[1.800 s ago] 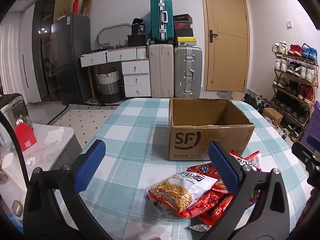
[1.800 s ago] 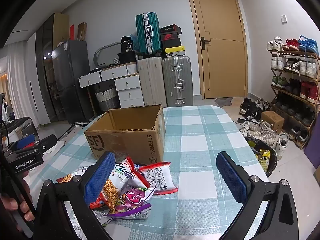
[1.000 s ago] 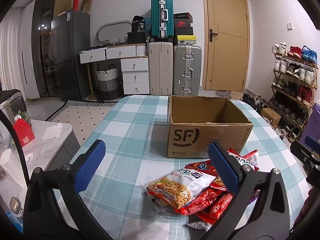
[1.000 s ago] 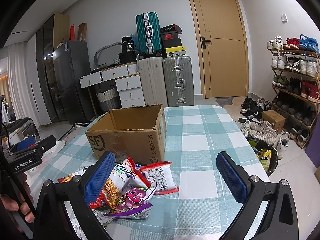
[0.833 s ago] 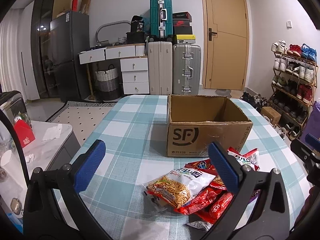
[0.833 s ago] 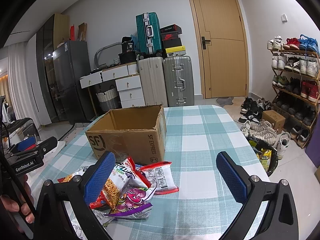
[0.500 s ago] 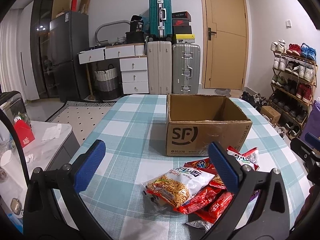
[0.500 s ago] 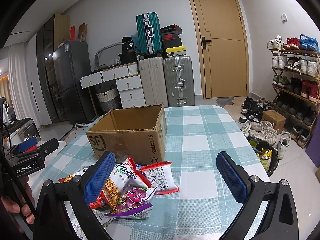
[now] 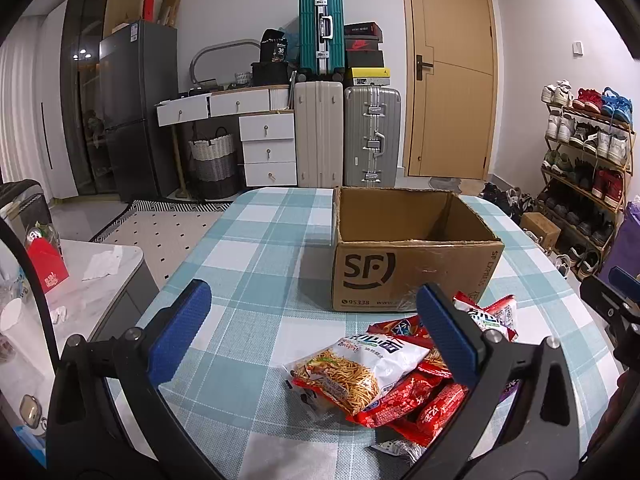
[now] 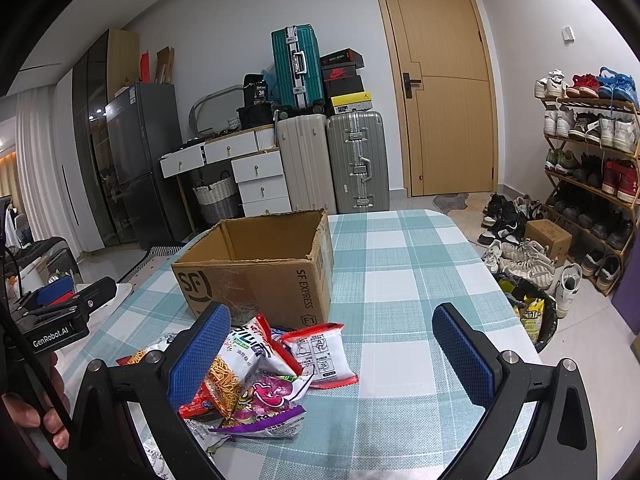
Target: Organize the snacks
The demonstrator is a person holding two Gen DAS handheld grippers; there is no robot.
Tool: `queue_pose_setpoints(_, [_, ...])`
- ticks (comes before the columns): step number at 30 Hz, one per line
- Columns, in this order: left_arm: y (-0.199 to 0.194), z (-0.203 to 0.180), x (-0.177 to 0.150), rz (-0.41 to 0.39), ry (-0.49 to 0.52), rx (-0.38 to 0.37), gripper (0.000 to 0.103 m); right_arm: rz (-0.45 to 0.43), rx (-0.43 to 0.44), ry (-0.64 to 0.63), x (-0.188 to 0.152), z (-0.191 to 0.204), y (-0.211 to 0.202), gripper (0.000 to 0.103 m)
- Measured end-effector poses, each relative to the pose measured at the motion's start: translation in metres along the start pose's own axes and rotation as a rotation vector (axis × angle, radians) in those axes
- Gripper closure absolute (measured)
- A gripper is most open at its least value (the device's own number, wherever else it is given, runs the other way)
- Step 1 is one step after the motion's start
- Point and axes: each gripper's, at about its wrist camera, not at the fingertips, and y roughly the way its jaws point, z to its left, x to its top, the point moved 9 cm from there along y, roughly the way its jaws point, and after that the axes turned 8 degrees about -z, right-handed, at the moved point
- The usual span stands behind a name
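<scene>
Left wrist view shows the left gripper [image 9: 314, 328] with its blue-padded fingers spread wide and nothing between them, hovering above the checked tablecloth [image 9: 256, 264]. A pile of snack packets [image 9: 394, 372] lies on the cloth low and to the right, partly behind the right-hand finger; the noodle-snack bag [image 9: 356, 368] on top of the pile sits just inside that finger, not touched by it. Beyond the pile stands an open cardboard box [image 9: 412, 268] marked SF, upright, its near wall just behind the packets, with no snack visible inside.

From the right wrist camera, the right gripper [image 10: 332, 352] is likewise wide open and holds nothing. Here the snack pile [image 10: 256, 380] lies toward the left-hand finger, which overlaps its left part; a red-edged white packet [image 10: 320, 354] lies between the fingers, nearer the left one, and a purple packet [image 10: 268, 404] lies lowest in the frame. The same box [image 10: 260, 272] stands just behind the pile. At the left edge a hand [image 10: 34, 420] grips the handle of the other gripper.
</scene>
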Motion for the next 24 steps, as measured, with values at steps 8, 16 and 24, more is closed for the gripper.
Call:
queue_pose_setpoints(8, [0.0003,-0.0016,0.0001,-0.001,0.004,-0.002,0.001,-0.001,0.001,0.0,0.0005,-0.0005,-0.0006,0.0])
queue_pose_setpoints(16, [-0.0004,-0.0019,-0.0004,0.002,0.003,-0.004,0.001,-0.001,0.003,0.001,-0.0009,0.0033,0.0029,0.0])
queue_pose_setpoints(24, [0.0001,-0.006,-0.0026,0.011,0.001,-0.017,0.001,0.012,0.019,0.012,-0.0049,0.0051,0.0048,0.0])
